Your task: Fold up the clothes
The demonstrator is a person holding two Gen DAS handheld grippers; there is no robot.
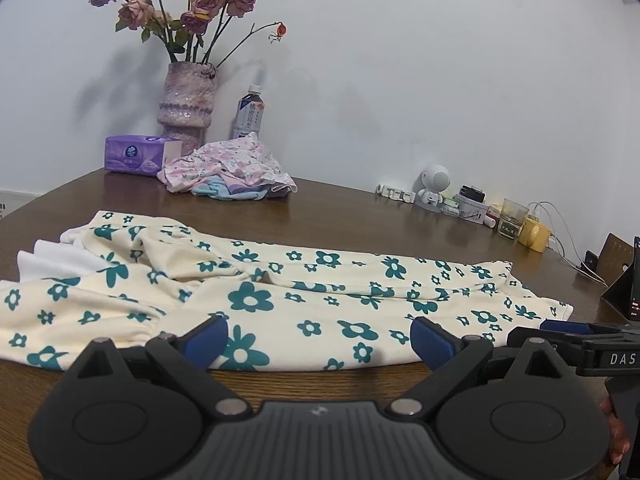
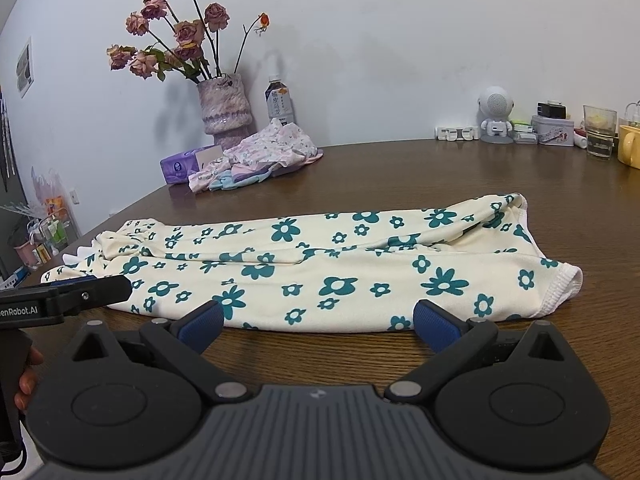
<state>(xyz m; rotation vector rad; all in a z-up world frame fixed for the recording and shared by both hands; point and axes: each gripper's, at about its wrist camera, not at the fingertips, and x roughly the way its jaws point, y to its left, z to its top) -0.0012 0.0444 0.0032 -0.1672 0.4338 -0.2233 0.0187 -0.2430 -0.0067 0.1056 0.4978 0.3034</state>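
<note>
Both the left gripper (image 1: 320, 334) and right gripper (image 2: 318, 320) hover jaws apart at the flowered trousers' (image 2: 340, 268) near edge — pinch both layers together, evenly, before lifting.

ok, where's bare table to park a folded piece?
Free: the brown wooden table between the cream garment with teal flowers and the back wall, right of the pink crumpled clothes pile. Also the narrow strip along the near edge. Crowded: the back right, round the white robot figurine and yellow mug.
</note>
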